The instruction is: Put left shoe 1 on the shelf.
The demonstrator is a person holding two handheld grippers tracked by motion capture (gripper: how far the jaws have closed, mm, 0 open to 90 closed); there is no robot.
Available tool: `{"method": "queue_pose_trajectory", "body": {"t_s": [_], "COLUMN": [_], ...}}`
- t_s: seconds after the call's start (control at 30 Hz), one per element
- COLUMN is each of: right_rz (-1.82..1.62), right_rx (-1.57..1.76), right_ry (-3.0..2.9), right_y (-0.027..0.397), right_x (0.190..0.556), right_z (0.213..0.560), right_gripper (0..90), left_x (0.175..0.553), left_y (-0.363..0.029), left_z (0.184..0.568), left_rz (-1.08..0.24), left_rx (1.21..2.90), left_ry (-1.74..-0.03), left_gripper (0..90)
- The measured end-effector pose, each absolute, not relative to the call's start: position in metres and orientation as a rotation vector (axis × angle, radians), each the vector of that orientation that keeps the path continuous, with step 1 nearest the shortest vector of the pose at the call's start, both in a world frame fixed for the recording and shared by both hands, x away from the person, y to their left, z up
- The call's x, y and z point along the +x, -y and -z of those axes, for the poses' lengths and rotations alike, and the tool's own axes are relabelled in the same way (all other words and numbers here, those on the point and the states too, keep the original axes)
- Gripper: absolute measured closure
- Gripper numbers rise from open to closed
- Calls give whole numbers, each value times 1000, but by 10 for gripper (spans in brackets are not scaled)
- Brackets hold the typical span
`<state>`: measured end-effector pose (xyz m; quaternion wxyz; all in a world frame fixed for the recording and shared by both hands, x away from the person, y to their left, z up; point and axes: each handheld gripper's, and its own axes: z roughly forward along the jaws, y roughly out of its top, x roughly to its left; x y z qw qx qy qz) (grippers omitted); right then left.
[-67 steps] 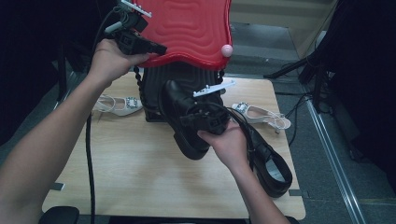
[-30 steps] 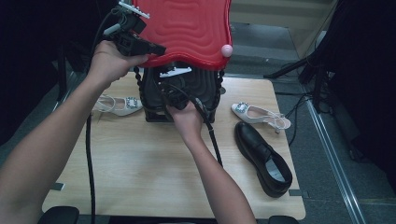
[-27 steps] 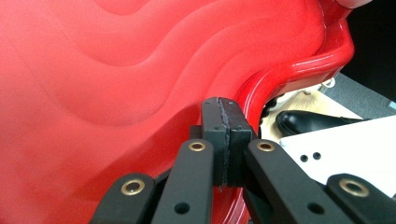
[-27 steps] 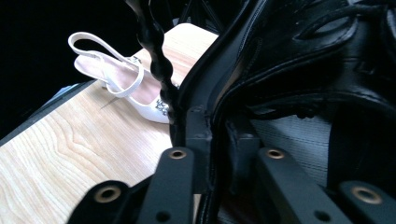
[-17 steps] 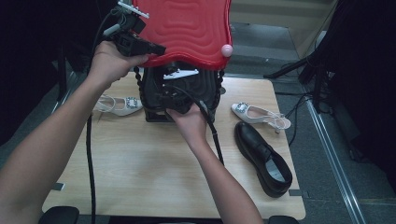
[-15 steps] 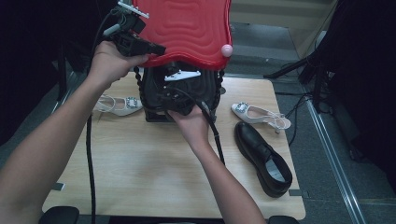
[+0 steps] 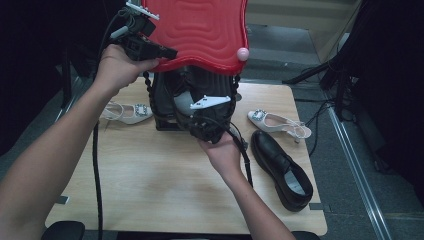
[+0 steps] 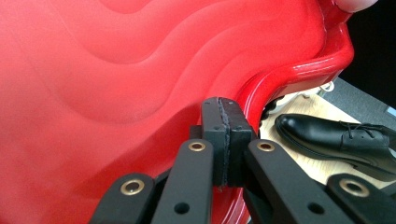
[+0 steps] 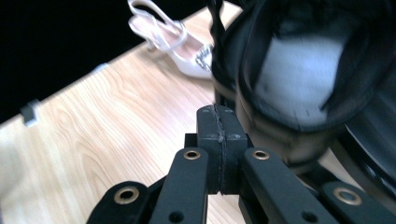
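On the near right of the tabletop [image 7: 150, 180] one black dress shoe [image 7: 281, 167] lies on its side edge, toe toward the bag, apart from either gripper. The right hand [image 7: 223, 152] carries the right gripper [image 7: 202, 125] at the mouth of the open black bag [image 7: 165, 102]; its jaws have just closed and now stand together with nothing between them, as the right gripper view shows. In that same view a second black shoe [image 9: 299, 88], blurred, sits just beside the closed jaws inside the bag opening, its pale insole facing outward; whether it touches the jaws cannot be told. A white slingback with a jewelled buckle [image 7: 277, 122] lies beyond the loose dress shoe, right of the bag; its pair [image 7: 125, 112] lies left of the bag. Farthest, the left hand [image 7: 117, 67] holds the left gripper [image 7: 160, 51] raised above the bag, jaws clamped on the edge of the red lid [image 7: 200, 30], which stands lifted over the opening
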<state>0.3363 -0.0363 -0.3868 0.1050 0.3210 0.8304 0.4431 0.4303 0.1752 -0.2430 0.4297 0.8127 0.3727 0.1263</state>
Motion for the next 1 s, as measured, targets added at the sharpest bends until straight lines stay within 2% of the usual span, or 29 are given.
{"method": "queue_pose_trajectory", "body": {"t_s": [0.13,0.3,0.57,1.0], "right_rz": [-1259,-1267,-1233,-1293], "right_rx": [991,995,946,1003], "right_ry": [-2466,-2477,-2478,-2500], "right_y": [43,40,26,5], "right_x": [344,352,353,375], "right_z": [405,410,402,398], "right_gripper": [900,900,900,900], "left_x": [430,429,429,429], "left_y": [-175,-176,-176,-176], "left_z": [244,244,243,243], "left_rz": [-319,-327,-322,-326], "left_rx": [2025,2025,2031,2030], "left_ry": [-924,-920,-931,-931], "left_gripper": [900,900,900,900]}}
